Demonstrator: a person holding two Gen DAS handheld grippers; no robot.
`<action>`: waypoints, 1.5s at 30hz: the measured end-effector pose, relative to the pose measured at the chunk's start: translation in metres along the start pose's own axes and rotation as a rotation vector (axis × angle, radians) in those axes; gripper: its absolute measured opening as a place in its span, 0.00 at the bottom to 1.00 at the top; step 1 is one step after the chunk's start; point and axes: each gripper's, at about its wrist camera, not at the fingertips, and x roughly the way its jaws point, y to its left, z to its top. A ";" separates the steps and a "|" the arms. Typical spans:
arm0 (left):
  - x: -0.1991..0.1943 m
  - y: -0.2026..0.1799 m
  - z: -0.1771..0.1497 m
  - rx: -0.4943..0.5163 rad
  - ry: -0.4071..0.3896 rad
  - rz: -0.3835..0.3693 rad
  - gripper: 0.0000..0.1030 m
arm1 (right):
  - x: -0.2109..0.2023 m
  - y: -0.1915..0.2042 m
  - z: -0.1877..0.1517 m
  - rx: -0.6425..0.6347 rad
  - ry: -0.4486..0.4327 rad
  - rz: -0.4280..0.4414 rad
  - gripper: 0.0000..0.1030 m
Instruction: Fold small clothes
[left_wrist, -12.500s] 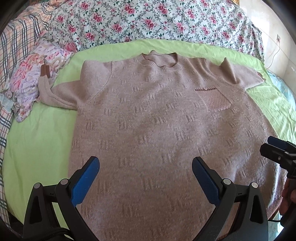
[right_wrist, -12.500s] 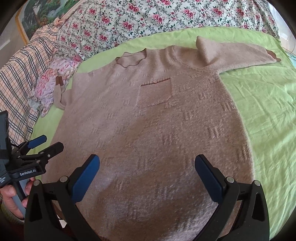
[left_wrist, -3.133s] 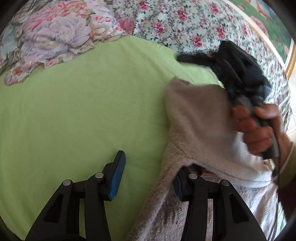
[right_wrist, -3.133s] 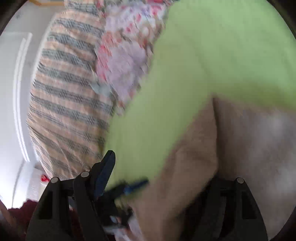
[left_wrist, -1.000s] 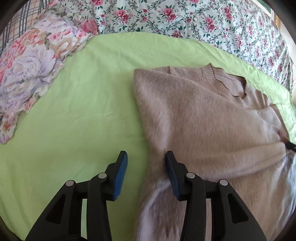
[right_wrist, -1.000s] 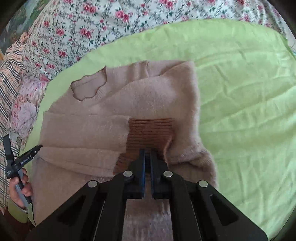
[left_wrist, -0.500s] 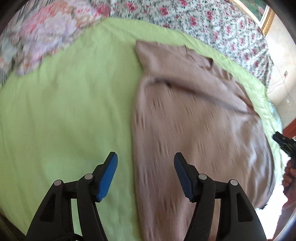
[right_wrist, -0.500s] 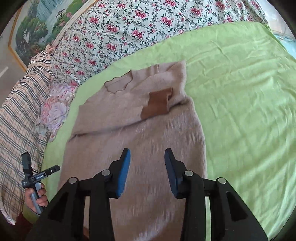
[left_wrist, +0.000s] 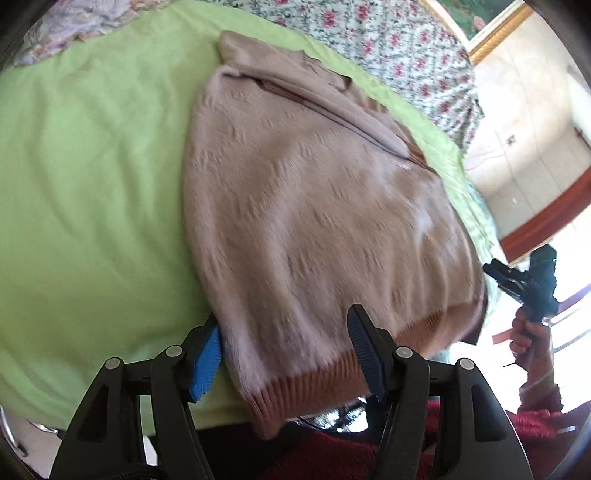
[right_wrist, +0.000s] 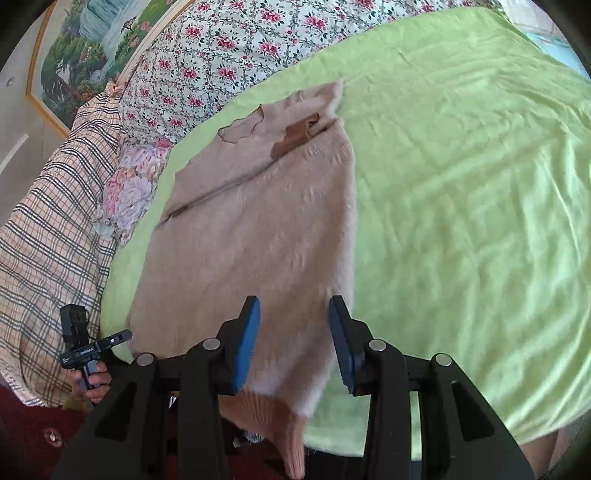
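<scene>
Though jaws apart, sweater (right_wrist: 251, 236) hem btwn right gripper (right_wrist: 293, 343).

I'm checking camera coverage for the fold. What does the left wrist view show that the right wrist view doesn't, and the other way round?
Only the left wrist view shows the sweater's whole brown ribbed hem, a tiled wall and the right gripper held off the bed's edge.

Only the right wrist view shows the landscape painting, the checked blanket, the brown cuff folded onto the chest and the wide bare stretch of sheet.

Both show the tan sweater with sleeves folded in, the green sheet and the floral bedding.
</scene>
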 end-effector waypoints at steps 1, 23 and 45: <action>0.001 -0.001 -0.002 0.003 0.006 -0.010 0.62 | -0.002 -0.004 -0.005 -0.004 0.019 -0.003 0.42; 0.000 0.002 -0.011 0.045 0.039 -0.036 0.16 | 0.001 -0.026 -0.037 0.017 0.070 0.231 0.09; -0.043 -0.007 -0.012 0.079 -0.106 -0.171 0.06 | -0.008 -0.001 -0.042 -0.005 0.028 0.414 0.08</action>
